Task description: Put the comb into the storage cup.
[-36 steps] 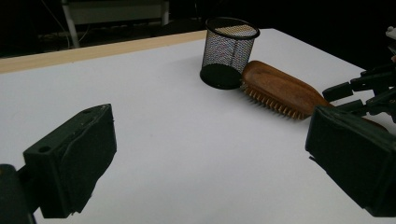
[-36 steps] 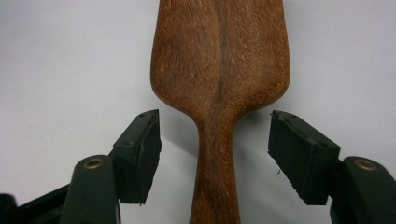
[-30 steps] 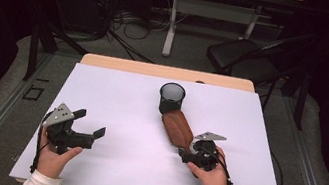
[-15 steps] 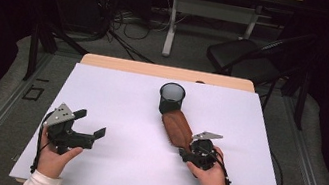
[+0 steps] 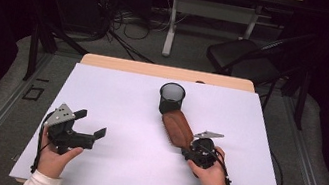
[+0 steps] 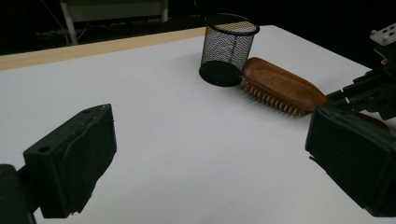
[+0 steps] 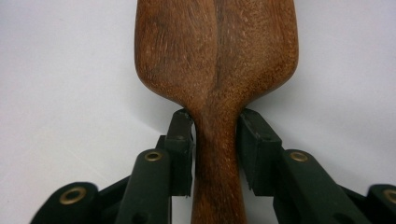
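The item in hand is a wooden brush point(image 5: 177, 128), lying bristles-down on the white counter point(image 5: 115, 99) right of centre, its broad head just beside, possibly touching, the base of a black mesh cup point(image 5: 172, 97) that stands upright toward the far edge. The narrow handle points back toward the person. In the right gripper view the right hand-held gripper point(image 7: 215, 140) has its two jaws set on either side of the neck of the brush point(image 7: 217, 70), where the head tapers into the handle; the jaws have just been closing with the handle between them, and the pads now appear to bear on the wood on both sides. The left hand-held gripper point(image 5: 91, 123) rests well apart on the left of the counter, jaws spread wide with nothing between them, as the left gripper view confirms. Assessment of handling: the brush looks like solid hardwood, stiff and unlikely to deform or break under the pads, moderate in weight, with most of the mass in the head. The finish appears smooth and rounded, so a pinch on the taper could slip toward the thinner handle or let the head droop and swing when lifted. The present hold at the neck is judged the sound place, close to the heavy end; a firm squeeze is advisable. The mesh cup appears light and could tip if the head knocks it.
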The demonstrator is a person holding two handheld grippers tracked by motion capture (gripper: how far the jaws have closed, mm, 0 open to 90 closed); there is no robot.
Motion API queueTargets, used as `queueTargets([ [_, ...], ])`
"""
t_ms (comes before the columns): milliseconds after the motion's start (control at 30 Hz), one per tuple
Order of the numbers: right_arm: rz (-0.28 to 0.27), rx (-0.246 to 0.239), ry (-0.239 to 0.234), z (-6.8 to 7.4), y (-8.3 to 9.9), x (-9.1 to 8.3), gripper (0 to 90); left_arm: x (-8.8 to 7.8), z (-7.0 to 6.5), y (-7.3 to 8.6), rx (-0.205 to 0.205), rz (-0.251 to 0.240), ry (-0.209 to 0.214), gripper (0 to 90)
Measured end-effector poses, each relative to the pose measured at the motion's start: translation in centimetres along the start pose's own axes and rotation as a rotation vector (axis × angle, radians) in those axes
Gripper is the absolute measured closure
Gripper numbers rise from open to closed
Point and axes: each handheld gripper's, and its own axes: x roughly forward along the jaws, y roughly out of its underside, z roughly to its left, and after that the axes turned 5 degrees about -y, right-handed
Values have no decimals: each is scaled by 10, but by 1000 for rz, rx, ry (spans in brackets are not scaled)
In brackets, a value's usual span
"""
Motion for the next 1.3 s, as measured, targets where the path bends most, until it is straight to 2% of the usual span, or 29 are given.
queueTargets([
  [133, 10, -37, 13, 1, -1, 0, 703, 0, 0, 0, 0, 0, 1, 20],
  [300, 14, -55, 6, 0, 0, 0, 708, 1, 0, 0, 3, 2, -1, 20],
  [633, 26, -57, 6, 1, -1, -3, 717, 1, 0, 0, 7, 3, -3, 21],
  [933, 12, -59, -4, 2, -2, -9, 715, 0, 1, 0, 5, 2, -6, 21],
  [1300, -31, -59, -22, 4, -1, -21, 716, -1, 1, 0, 7, 0, -8, 21],
])
